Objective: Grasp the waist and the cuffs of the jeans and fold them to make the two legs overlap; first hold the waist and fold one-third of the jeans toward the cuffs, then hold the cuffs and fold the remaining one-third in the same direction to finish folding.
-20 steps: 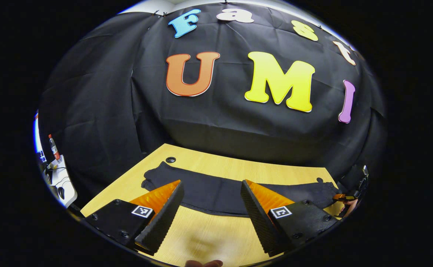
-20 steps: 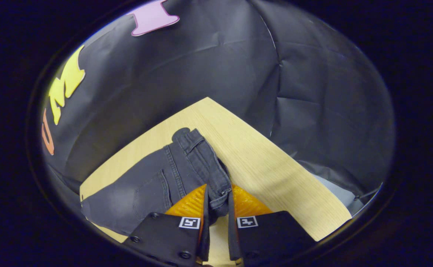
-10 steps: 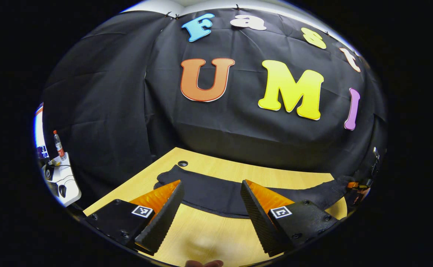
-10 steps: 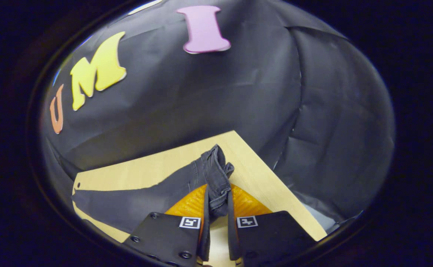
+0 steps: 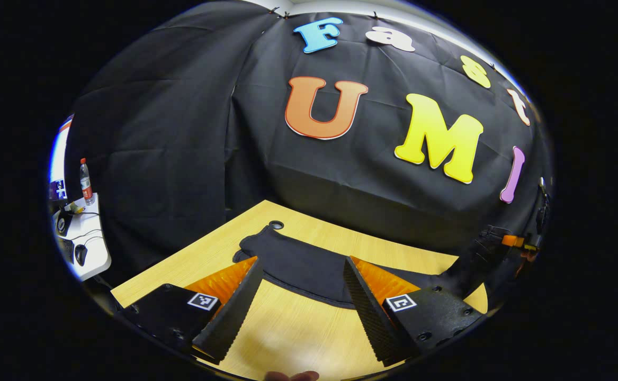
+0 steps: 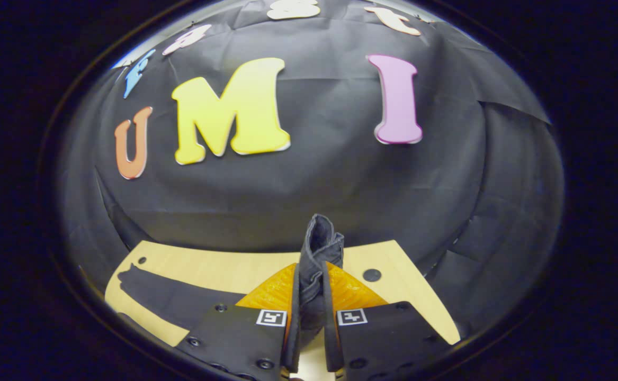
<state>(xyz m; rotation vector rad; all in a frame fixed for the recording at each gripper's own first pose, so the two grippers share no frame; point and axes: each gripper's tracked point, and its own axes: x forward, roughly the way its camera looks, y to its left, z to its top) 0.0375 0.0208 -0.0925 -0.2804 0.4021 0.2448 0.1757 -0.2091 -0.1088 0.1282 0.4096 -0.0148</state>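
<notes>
Dark jeans (image 5: 309, 267) lie lengthwise on the wooden table (image 5: 287, 338), their cuffs (image 5: 258, 243) close to a round hole at the far left. My left gripper (image 5: 302, 262) hovers open over the near edge of the legs, holding nothing. At the far right the waist end (image 5: 475, 254) rises off the table toward the right gripper (image 5: 520, 242). In the right gripper view, my right gripper (image 6: 311, 270) is shut on the bunched waist (image 6: 319, 241), which sticks up between the fingers. The legs (image 6: 166, 296) trail flat to the left.
A white side table (image 5: 83, 254) with a bottle (image 5: 85, 182) stands beyond the table's left edge. Black cloth walls close the back and sides. Round holes (image 6: 372, 274) sit near the table's far corners. Bare wood lies in front of the jeans.
The right gripper has lifted the waist off the table and turned to face the back wall. The left gripper stays open and has shifted slightly toward the cuffs.
</notes>
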